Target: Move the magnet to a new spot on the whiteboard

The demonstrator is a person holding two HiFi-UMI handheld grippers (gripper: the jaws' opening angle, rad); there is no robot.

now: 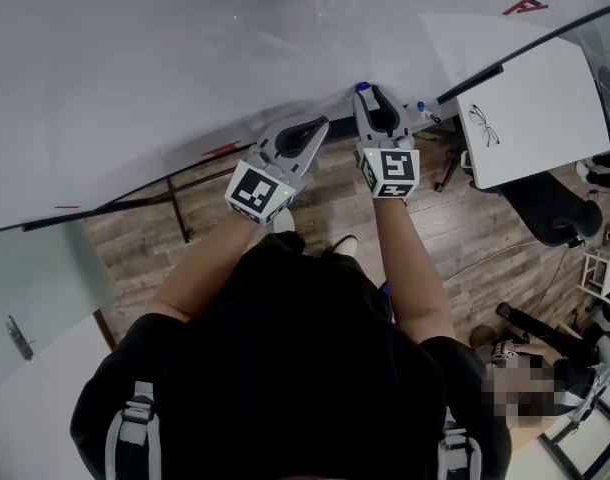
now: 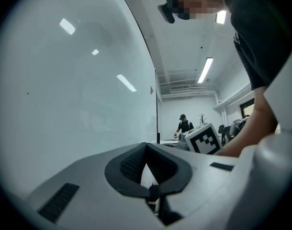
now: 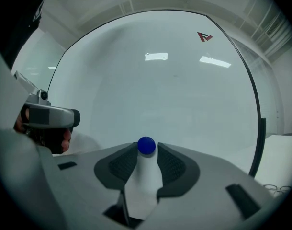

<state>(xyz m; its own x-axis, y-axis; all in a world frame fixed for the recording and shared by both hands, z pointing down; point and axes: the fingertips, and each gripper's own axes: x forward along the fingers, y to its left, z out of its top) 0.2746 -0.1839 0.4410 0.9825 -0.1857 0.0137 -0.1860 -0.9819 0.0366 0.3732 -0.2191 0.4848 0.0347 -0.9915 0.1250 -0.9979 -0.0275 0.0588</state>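
A small round blue magnet [image 3: 146, 145] sits on the large whiteboard [image 3: 174, 90]. It lies right at the tips of my right gripper [image 3: 146, 150], whose jaws stand a little apart on either side of it, with a thin gap showing. In the head view the magnet [image 1: 362, 87] shows just past the right gripper [image 1: 372, 96], low on the whiteboard [image 1: 185, 68]. My left gripper [image 1: 318, 126] hovers to the left, close to the board, its tips touching and nothing between them. In its own view the left gripper [image 2: 146, 145] points along the whiteboard [image 2: 64, 104].
A red logo [image 1: 525, 6] marks the board's far right. A second white board [image 1: 535, 108] with a drawn pair of glasses stands to the right, an office chair [image 1: 555, 213] below it. The board's stand leg [image 1: 180, 208] rises from the wooden floor. A person [image 2: 185, 124] stands far off.
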